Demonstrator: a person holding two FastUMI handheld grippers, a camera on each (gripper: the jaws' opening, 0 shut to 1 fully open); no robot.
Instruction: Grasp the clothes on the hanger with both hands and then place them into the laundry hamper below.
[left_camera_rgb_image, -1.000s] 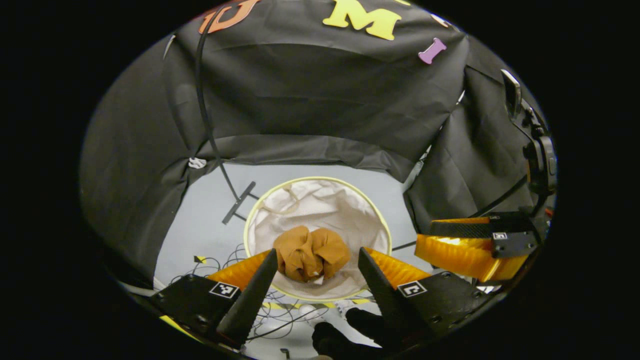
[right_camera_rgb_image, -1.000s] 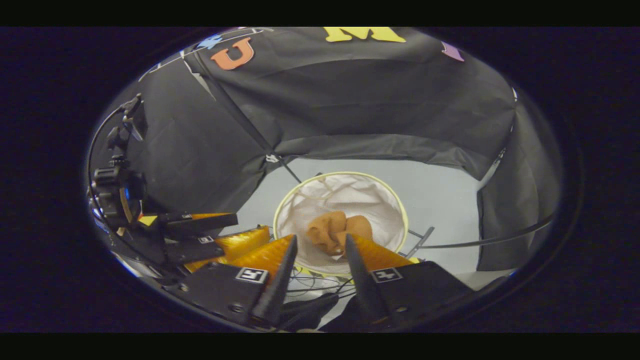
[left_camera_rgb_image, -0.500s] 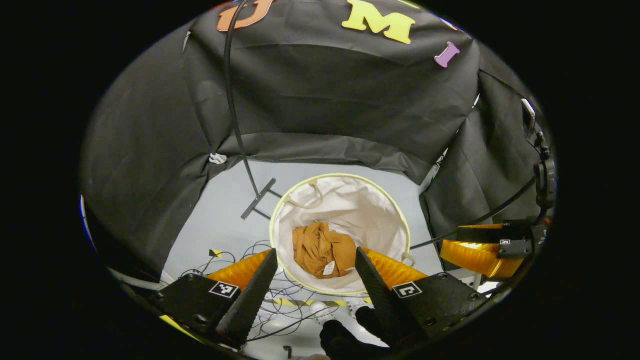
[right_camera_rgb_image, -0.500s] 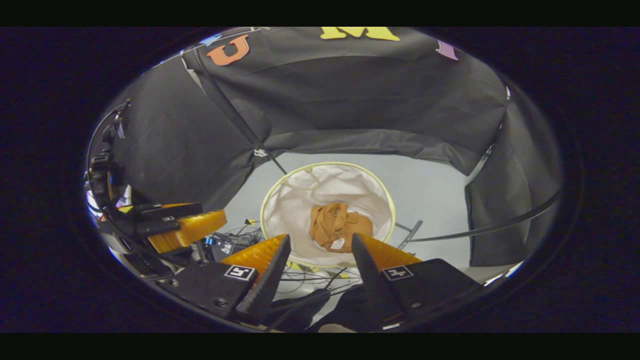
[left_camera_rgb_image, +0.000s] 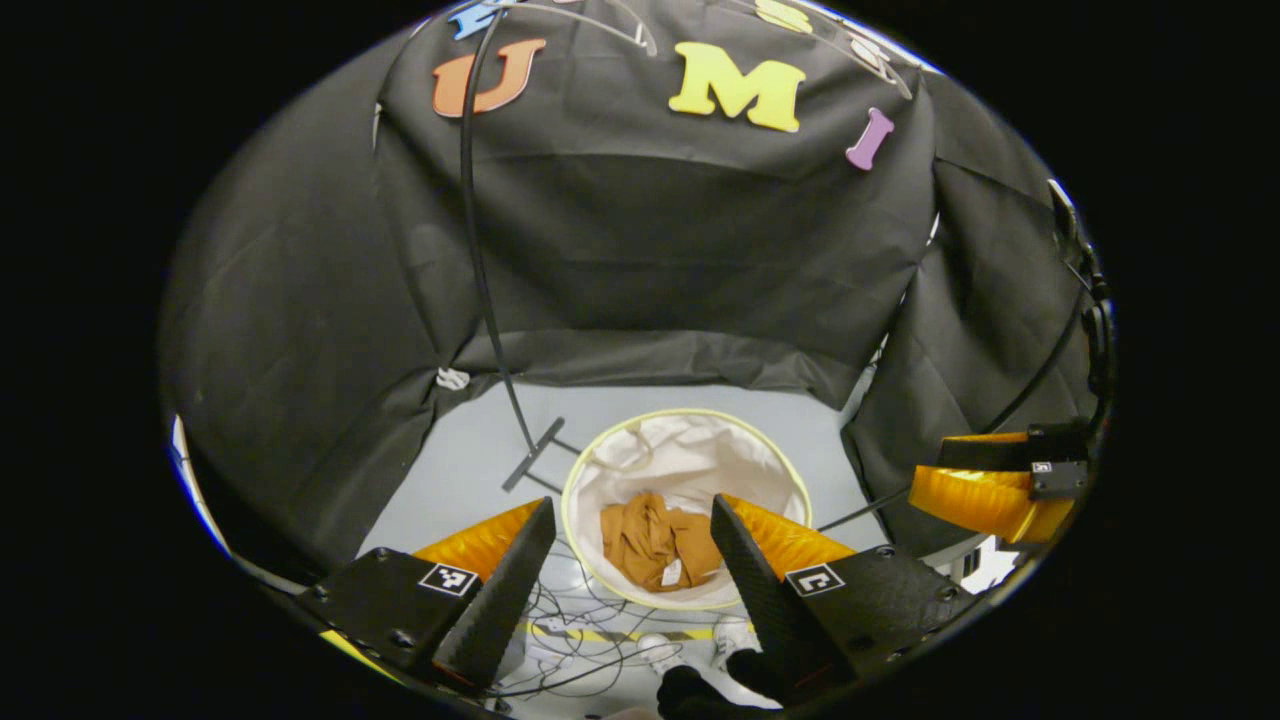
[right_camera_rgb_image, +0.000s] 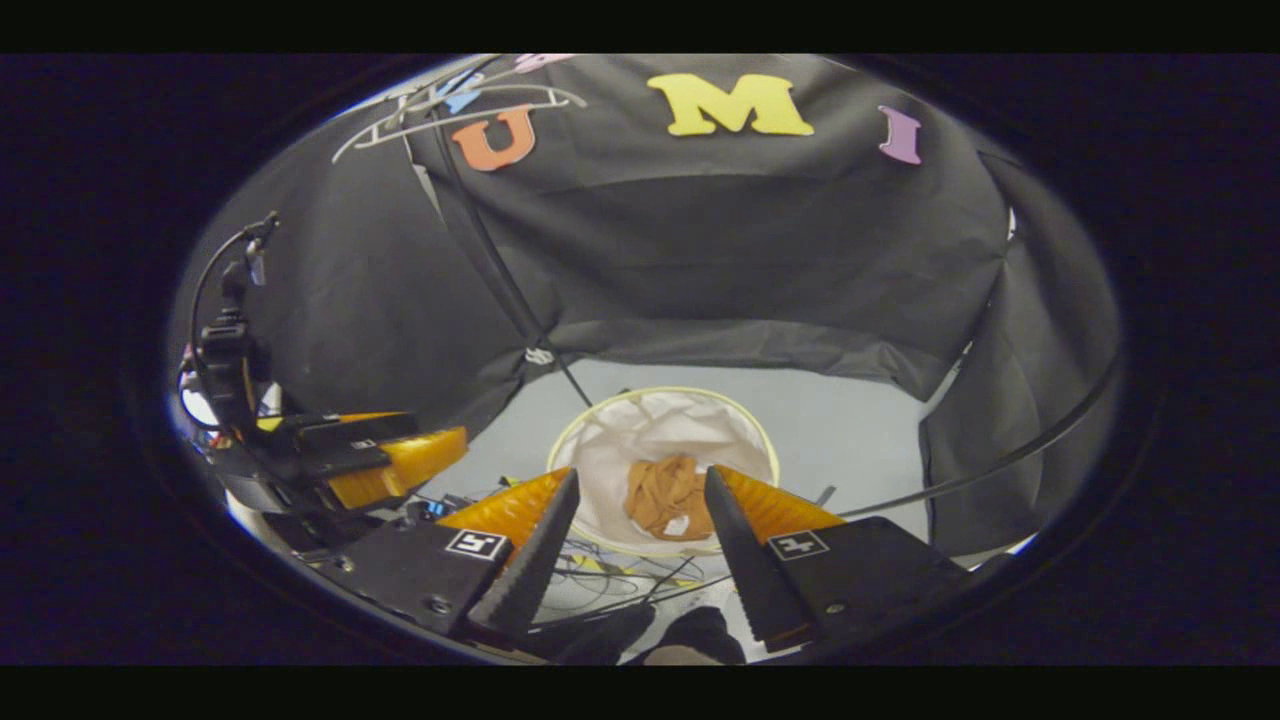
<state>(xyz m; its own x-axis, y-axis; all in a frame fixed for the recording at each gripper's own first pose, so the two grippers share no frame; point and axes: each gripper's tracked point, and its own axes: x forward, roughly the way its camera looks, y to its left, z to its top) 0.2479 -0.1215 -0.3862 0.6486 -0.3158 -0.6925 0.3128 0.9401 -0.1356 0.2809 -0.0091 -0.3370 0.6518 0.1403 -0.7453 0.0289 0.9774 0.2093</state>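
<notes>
The crumpled rust-orange cloth garment (left_camera_rgb_image: 657, 543) lies at the bottom of the round white fabric laundry hamper (left_camera_rgb_image: 765, 462) on the grey floor (so the drop looks done). Above it the left tongs (left_camera_rgb_image: 628, 535) and right tongs (right_camera_rgb_image: 638, 500) both gape wide, holding nothing.

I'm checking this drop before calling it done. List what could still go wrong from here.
1. The brown garment lies bunched in the white laundry hamper toward the near rim; a soft hamper might tip if bumped.
2. Loose cables lie on the floor beside the hamper, a likely snag for feet.
3. Both tongs, left and right, hang open above; lowering them again could catch the garment.
</notes>
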